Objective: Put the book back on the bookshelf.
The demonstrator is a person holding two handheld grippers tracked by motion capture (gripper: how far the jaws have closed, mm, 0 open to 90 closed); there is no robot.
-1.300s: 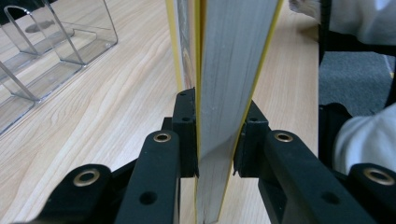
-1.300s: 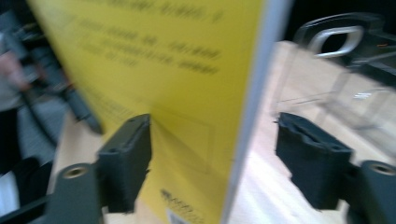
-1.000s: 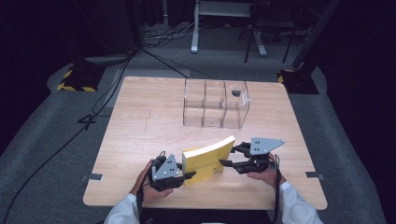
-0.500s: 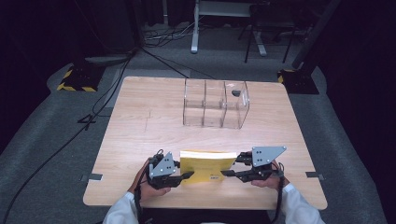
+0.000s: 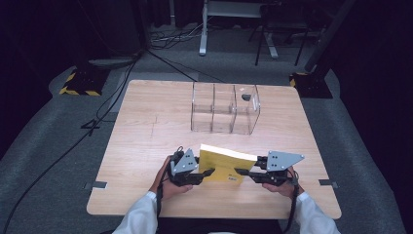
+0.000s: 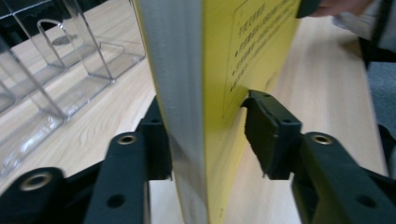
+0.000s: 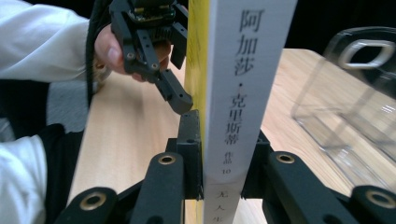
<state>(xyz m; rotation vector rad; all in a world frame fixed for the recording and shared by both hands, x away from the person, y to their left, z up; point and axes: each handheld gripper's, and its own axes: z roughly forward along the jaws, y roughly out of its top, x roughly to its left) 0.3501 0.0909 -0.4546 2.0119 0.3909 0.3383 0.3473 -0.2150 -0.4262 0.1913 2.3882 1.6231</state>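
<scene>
From the high view, a yellow book (image 5: 225,165) is held just above the near part of the wooden worktop (image 5: 146,131), spanning the gap between the two claws. The left claw (image 5: 208,172) meets the book's left end and the right claw (image 5: 239,171) its right end, each held by a hand in a white sleeve. Beyond both claws, further up the worktop, stands a clear acrylic organizer (image 5: 224,108) with three compartments, well apart from the book.

In the left claw view, the book (image 6: 219,70) stands between the two black jaws with its page edge facing the camera and its yellow cover to the right. The left jaw lies against the page-edge side, while the right jaw's pad stands just off the yellow cover with a slim gap showing. This claw's jaws have just been opening, so it is loosened around the book rather than squeezing it. The organizer (image 6: 56,70) sits off to the left of the claw.

In the right claw view, the book's white spine (image 7: 243,93) with printed characters rises between the jaws, and both jaws press its sides; these jaws have just been closing and now clamp the book. Ahead of this claw, the left claw (image 7: 180,100) reaches the yellow cover from the far side. The organizer (image 7: 355,102) lies to the right.
</scene>
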